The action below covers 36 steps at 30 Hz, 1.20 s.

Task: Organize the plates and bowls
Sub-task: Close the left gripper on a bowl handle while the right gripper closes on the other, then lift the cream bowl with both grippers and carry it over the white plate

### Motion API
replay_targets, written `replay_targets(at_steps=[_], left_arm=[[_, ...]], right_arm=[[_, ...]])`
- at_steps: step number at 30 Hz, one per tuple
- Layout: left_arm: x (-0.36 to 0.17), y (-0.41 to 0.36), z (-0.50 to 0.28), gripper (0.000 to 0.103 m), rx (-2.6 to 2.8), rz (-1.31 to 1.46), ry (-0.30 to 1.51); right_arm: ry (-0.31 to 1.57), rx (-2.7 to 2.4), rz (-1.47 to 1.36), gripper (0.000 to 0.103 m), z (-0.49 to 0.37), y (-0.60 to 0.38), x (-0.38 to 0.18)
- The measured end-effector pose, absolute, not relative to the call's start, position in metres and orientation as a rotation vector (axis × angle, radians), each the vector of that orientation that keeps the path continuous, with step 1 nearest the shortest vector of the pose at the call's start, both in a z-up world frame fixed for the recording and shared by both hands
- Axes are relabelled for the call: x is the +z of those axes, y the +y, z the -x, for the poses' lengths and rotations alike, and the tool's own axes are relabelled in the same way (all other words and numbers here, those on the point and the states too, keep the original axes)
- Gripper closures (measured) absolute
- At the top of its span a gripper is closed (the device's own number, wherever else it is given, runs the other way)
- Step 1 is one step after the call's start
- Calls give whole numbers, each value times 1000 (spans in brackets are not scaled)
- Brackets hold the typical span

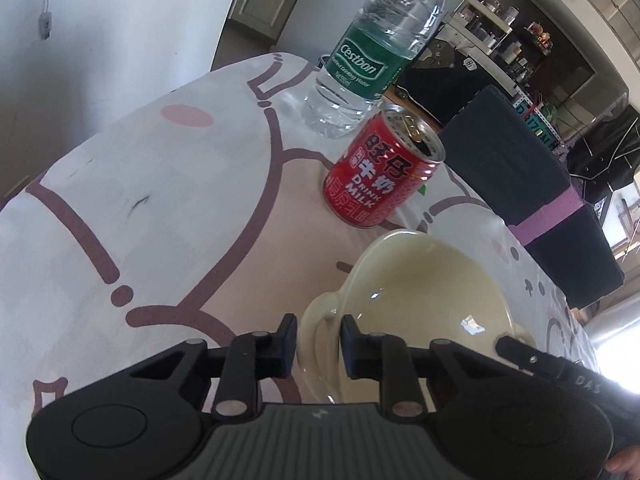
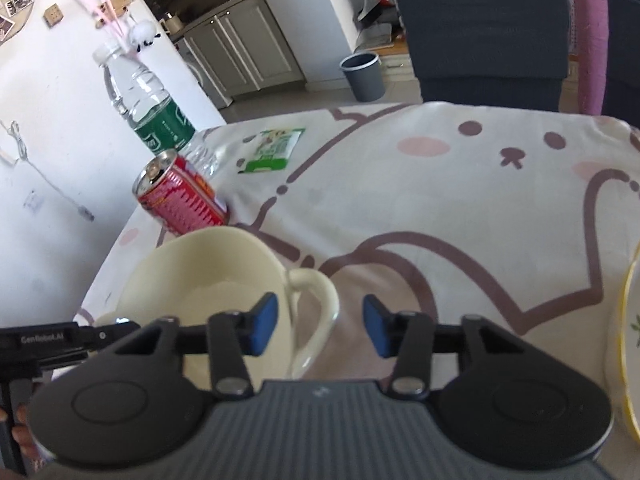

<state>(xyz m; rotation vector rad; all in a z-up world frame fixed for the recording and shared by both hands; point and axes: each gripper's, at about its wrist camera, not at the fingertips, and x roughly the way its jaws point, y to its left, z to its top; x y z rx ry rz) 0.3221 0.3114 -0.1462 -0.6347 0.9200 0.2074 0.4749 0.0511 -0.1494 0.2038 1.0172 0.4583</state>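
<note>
On the cartoon-printed tablecloth [image 2: 440, 208], a cream bowl [image 1: 424, 292] with two loop handles is sitting just in front of a red milk can [image 1: 380, 172] and a water bottle [image 1: 376, 52]. The left gripper [image 1: 318, 346] is pinching one handle [image 1: 320, 320] of the bowl between its narrowed fingers, while the right gripper [image 2: 318, 326] is hovering with its blue-padded fingers [image 2: 264, 322] spread wide around the opposite handle [image 2: 316, 312]. A yellow-rimmed plate [image 2: 630, 340] is lying at the right edge of the right wrist view, and a green packet [image 2: 272, 150] is resting farther back.
</note>
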Motion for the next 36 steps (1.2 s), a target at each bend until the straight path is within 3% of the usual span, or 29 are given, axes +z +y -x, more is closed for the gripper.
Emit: replay_targets(at_steps=[7,21,36], left_arm=[[-144,308,-323,81,202,611,922],[-134,294,-321,81,175,516,876],[-84,253,-303,81,87,508,799]], right_arm=[[1016,492,-214,71,-476,49,-148],[922,510,-94,71,-459,48,-140],[819,476,-84,72,-422,5,-82]])
